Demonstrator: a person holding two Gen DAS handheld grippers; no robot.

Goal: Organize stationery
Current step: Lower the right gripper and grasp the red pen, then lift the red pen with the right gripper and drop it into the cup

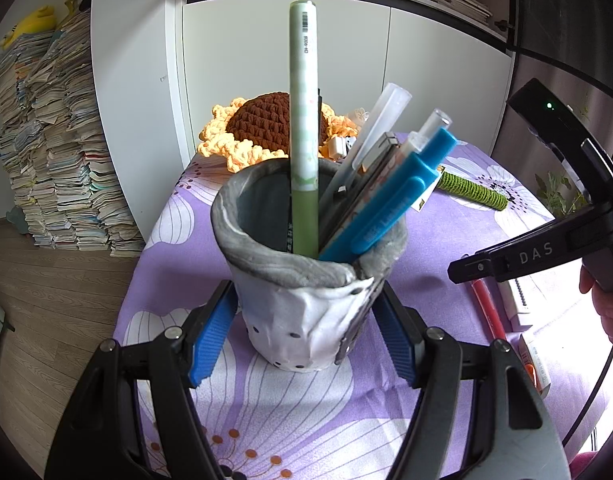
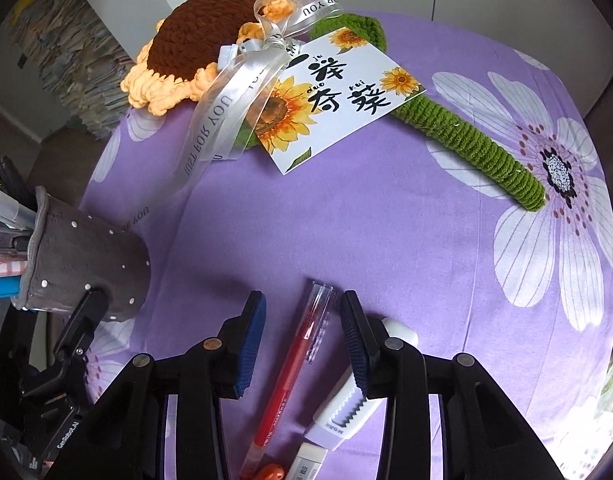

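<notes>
A soft grey and white pen holder [image 1: 306, 304] stands on the purple flowered cloth, holding a tall green pen [image 1: 304, 120], a blue pen [image 1: 390, 208] and several others. My left gripper [image 1: 304, 332] is shut on the holder's lower sides. The holder also shows in the right wrist view [image 2: 86, 272]. My right gripper [image 2: 302, 340] is open, its jaws on either side of a red pen [image 2: 290, 368] that lies on the cloth. A white utility knife [image 2: 346, 404] lies under the right finger.
A crocheted sunflower [image 2: 194, 40] with green stem [image 2: 466, 140], ribbon and card [image 2: 338, 96] lies at the far side. A white eraser [image 2: 310, 460] and an orange item [image 2: 270, 472] lie near the red pen. Stacked books [image 1: 54, 140] stand on the floor at left.
</notes>
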